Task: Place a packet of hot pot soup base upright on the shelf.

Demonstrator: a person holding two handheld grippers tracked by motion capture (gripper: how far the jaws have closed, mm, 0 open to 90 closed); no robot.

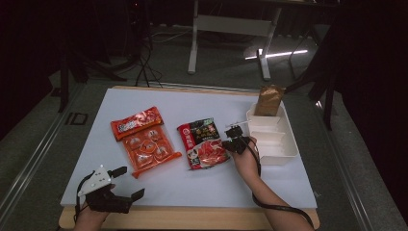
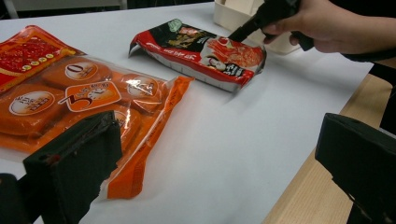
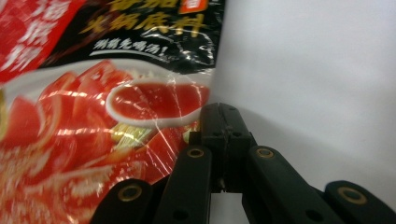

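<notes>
A red and black soup-base packet (image 1: 204,144) (image 2: 201,49) (image 3: 93,116) lies flat near the middle of the white table. My right gripper (image 1: 231,139) (image 2: 236,35) (image 3: 222,114) is at the packet's right edge. Its jaws are shut together on that edge, and the film wrinkles toward the tips. My left gripper (image 1: 131,181) (image 2: 215,163) stands open at the table's front left corner with nothing between its jaws. An orange packet of round cakes (image 1: 149,151) (image 2: 70,98) lies just ahead of it.
A red snack packet (image 1: 136,121) (image 2: 23,51) overlaps the orange one's far end. A white divided tray (image 1: 284,144) (image 2: 231,14) stands at the right, with a brown pouch (image 1: 268,100) upright in its far compartment. The table's wooden front edge (image 2: 317,196) runs beside the left gripper.
</notes>
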